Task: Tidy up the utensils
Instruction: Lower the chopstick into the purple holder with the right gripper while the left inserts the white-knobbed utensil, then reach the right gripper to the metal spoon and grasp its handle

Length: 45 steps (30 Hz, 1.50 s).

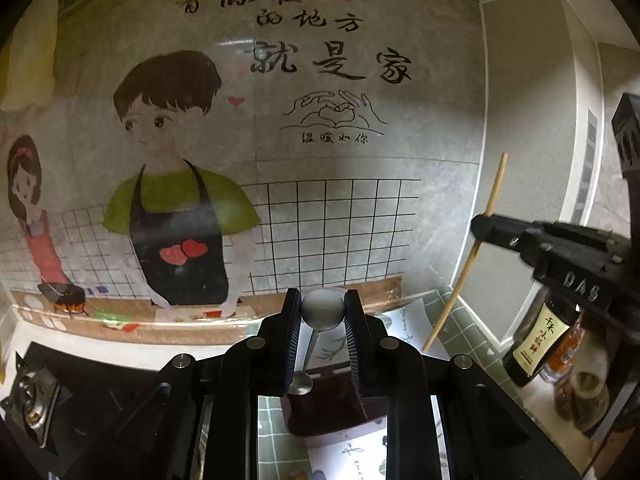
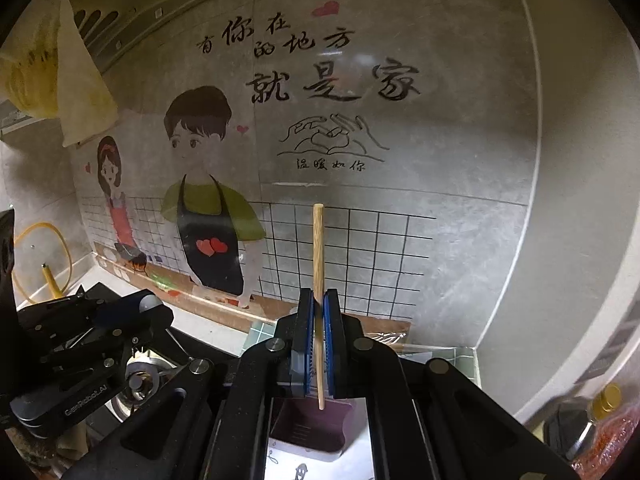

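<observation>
My left gripper [image 1: 323, 307] is shut on a metal spoon [image 1: 323, 309]. Its round bowl sits between the fingertips and its handle hangs down toward the camera. Below it stands a dark purple utensil holder [image 1: 325, 410], open at the top. In the left wrist view, my right gripper [image 1: 482, 227] comes in from the right, shut on a wooden chopstick [image 1: 464, 272] that slants upward. In the right wrist view, that chopstick [image 2: 318, 248] stands upright between the blue pads of my right gripper [image 2: 319, 300], its lower tip over the holder [image 2: 306, 422]. The left gripper [image 2: 150, 306] shows at the left.
A wall [image 1: 360, 208] with a cartoon sticker is close ahead, and a corner is at the right. A gas burner [image 1: 30, 400] lies at the lower left. Sauce bottles [image 1: 534, 346] stand at the right. A green tiled mat [image 1: 460, 332] covers the counter, and a cloth [image 2: 80, 88] hangs at the upper left.
</observation>
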{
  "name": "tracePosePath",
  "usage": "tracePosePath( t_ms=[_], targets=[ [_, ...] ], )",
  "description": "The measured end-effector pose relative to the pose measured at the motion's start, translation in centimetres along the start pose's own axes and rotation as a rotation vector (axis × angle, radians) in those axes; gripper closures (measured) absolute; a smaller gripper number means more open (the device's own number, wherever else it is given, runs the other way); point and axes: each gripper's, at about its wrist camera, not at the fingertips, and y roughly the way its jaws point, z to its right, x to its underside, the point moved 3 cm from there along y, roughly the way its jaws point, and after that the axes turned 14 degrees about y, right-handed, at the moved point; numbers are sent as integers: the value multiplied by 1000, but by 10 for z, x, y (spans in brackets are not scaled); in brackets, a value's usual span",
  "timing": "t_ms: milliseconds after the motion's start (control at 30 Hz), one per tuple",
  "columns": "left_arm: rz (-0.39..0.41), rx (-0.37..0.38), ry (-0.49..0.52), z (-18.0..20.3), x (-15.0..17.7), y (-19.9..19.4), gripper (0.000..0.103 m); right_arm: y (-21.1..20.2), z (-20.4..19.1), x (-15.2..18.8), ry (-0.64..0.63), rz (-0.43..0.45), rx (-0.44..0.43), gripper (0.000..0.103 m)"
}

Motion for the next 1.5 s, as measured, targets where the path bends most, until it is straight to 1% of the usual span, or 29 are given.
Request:
tracePosePath(
  t_ms=[100,200,333,467,567,633,667,700,767,800,833,867,900,933,967,1033,1067,1133,1200,1233,1267,1300,1333,1367,1433,1467,1500],
  targets=[
    [-6,34,-29,-5,6,11,81,14,-1,9,-7,-12,3,98],
    [-34,84,-68,-9,18,28,81,37,4,25,8,-66,7,98],
    [-72,116,-101,-12,36,47,81,64,12,46,17,-125,29,98],
    [-109,131,-122,-11,54,63,81,88,22,69,37,-192,46,98],
    [-155,137,-146,-12,69,78,80,102,28,85,50,-260,38,98],
    [-193,142,-186,-16,82,89,79,111,31,98,51,-323,25,89],
    [-210,147,-207,-18,88,92,79,112,32,104,42,-341,31,78],
    [-224,144,-225,-21,94,93,78,111,32,108,33,-335,44,71],
    [-238,126,-232,-22,104,87,71,102,34,115,-2,-319,72,70],
    [-242,116,-231,-22,108,83,70,96,36,119,-10,-321,76,70],
    [-247,107,-229,-22,112,80,64,90,39,123,-12,-324,80,69],
    [-252,100,-229,-20,117,75,55,82,42,130,-15,-327,88,63],
    [-259,94,-233,-18,125,69,50,75,45,135,-17,-328,95,50],
    [-269,89,-235,-16,131,65,44,68,48,143,-21,-330,109,43],
    [-288,85,-233,-11,142,60,44,60,52,153,-24,-333,130,32],
    [-311,87,-240,-5,156,52,44,49,60,170,-27,-351,165,31],
    [-332,96,-250,0,169,47,44,45,65,179,-25,-368,186,31],
    [-370,100,-264,7,186,41,43,40,75,201,-22,-415,249,31],
    [-404,93,-283,16,204,32,43,35,84,225,-53,-449,343,31],
    [-420,99,-280,21,212,27,43,33,86,232,-65,-455,373,31],
    [-430,101,-273,25,215,25,41,29,91,241,-62,-465,400,30],
    [-452,102,-254,32,223,20,39,25,97,246,-44,-473,409,26],
    [-468,99,-242,37,229,17,36,22,104,252,1,-486,418,23],
    [-478,100,-237,40,232,16,35,18,114,255,63,-496,431,18],
    [-502,109,-244,45,240,12,35,12,131,260,178,-499,466,16],
    [-510,113,-266,46,244,9,35,9,140,263,244,-502,482,15],
    [-515,115,-283,45,246,9,35,7,145,266,292,-509,480,15]
  ],
)
